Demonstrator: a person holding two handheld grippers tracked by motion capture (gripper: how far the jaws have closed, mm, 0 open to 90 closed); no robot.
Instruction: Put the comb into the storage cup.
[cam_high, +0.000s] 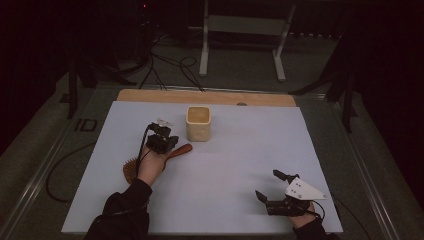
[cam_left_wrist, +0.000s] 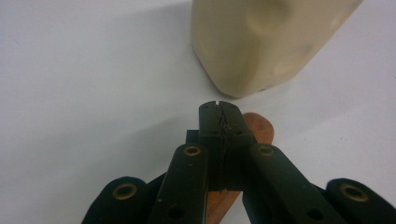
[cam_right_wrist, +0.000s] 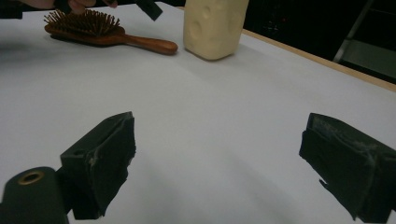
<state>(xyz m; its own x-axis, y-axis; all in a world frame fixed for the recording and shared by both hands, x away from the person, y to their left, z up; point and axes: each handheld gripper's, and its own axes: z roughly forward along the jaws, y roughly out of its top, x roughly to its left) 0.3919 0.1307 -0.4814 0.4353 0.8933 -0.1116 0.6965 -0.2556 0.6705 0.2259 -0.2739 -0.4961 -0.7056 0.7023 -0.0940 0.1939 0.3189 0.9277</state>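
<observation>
A wooden hairbrush lies on the white sheet left of centre, bristles up, its handle pointing at a cream cup. My left gripper hovers over the handle, a hand around it. In the left gripper view its jaws are pressed together with nothing between them; the brown handle shows below and behind them, and the cup stands just beyond. My right gripper rests near the front right, its jaws spread wide over bare sheet. The brush and cup lie far off.
The white sheet covers a table with a wooden strip along its far edge. Behind the table, cables run across the floor and a metal stand rises. The sheet's front edge lies close under both forearms.
</observation>
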